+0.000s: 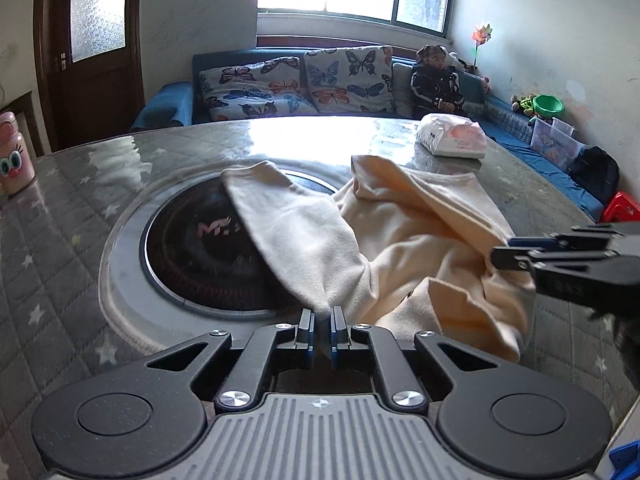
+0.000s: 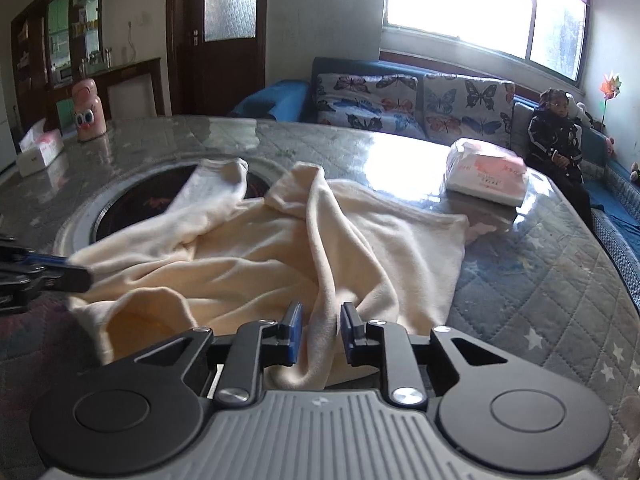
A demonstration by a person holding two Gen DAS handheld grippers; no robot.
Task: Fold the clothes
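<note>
A cream long-sleeved garment (image 1: 404, 236) lies rumpled on the table, one sleeve draped over the round black hob (image 1: 188, 252). My left gripper (image 1: 322, 322) is shut on a pinch of that sleeve's near end. In the right wrist view the garment (image 2: 248, 248) spreads ahead, and a raised fold of it runs between the fingers of my right gripper (image 2: 322, 320). Those jaws stand slightly apart, the pads not pressing the fold. Each gripper shows in the other's view: the right one (image 1: 505, 250) at the cloth's right edge, the left one (image 2: 74, 268) at its left edge.
The table (image 1: 64, 216) has a grey quilted star cover under glass. A white and pink tissue pack (image 2: 486, 178) lies at the far right. A pink cartoon bottle (image 2: 89, 112) and a tissue box (image 2: 38, 152) stand far left. A person (image 1: 436, 84) sits on the sofa behind.
</note>
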